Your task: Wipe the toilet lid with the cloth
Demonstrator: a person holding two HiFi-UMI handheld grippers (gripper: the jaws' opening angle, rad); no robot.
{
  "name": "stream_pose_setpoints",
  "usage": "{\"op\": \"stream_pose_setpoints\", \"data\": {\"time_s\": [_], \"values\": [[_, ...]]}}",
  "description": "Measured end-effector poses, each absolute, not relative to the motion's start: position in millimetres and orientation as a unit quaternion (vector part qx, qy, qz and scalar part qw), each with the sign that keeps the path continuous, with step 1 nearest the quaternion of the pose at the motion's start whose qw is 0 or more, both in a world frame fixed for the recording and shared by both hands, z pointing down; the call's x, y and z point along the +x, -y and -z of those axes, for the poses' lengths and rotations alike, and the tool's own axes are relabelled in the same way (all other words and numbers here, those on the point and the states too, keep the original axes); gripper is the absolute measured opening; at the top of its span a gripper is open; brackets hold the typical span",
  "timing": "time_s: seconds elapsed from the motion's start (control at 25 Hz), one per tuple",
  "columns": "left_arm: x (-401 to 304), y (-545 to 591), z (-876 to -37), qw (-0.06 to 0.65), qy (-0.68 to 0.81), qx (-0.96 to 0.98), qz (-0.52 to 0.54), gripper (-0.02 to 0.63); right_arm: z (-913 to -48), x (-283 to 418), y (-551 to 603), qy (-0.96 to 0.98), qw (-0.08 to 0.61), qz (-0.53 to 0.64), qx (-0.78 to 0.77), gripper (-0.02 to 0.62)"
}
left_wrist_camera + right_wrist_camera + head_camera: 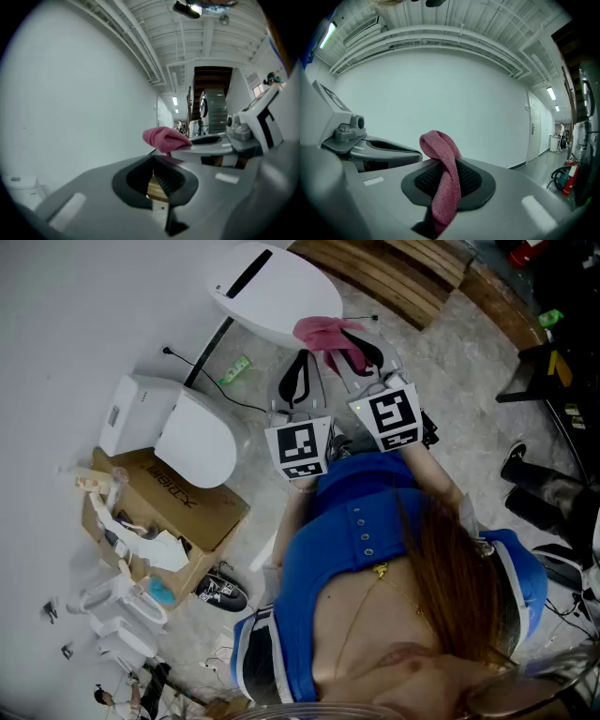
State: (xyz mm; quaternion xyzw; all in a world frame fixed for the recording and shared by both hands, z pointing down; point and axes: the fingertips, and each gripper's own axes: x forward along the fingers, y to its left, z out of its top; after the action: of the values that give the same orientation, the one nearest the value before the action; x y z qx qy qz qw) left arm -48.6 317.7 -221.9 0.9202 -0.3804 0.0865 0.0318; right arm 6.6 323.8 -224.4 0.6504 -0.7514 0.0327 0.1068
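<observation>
Plainly, we note the right gripper [354, 351] clenched on the pink cloth [323, 332], which bunches just ahead of its jaws at the near rim of the toilet lid [267, 282], the lid's long axis running crosswise; the left gripper [298, 371], closed on nothing, sits alongside, farther back.

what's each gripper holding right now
left gripper: shut, nothing between its jaws.
right gripper: shut on the pink cloth.
</observation>
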Motion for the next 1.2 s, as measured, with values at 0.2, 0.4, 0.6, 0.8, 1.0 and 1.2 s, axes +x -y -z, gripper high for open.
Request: {"op": "stream_pose_setpoints", "data": {"time_s": [0.2,0.4,0.6,0.8,1.0,1.2], "values": [[-57,-310,220,0.033,0.387,0.917,-0.085,0.000,225,6,-321,0.755,0.076,-0.045,0.649,0.075],[-71,-293,207,0.047,0.404,0.909,-0.091,0.000,214,19,-315,0.747,0.088,-0.057,0.657,0.077],[-81,-269,196,0.060,0.425,0.898,-0.099,0.000,204,47,-296,0.736,0.098,-0.069,0.666,0.077],[-92,-224,183,0.069,0.454,0.882,-0.107,0.000,202,84,-247,0.722,0.095,-0.080,0.681,0.077],[-97,-141,174,0.078,0.482,0.865,-0.114,0.000,199,96,-152,0.735,0.095,-0.078,0.667,0.077],[-101,-53,163,0.100,0.516,0.841,-0.127,0.000,190,100,-41,0.764,0.121,-0.083,0.628,0.077]]}}
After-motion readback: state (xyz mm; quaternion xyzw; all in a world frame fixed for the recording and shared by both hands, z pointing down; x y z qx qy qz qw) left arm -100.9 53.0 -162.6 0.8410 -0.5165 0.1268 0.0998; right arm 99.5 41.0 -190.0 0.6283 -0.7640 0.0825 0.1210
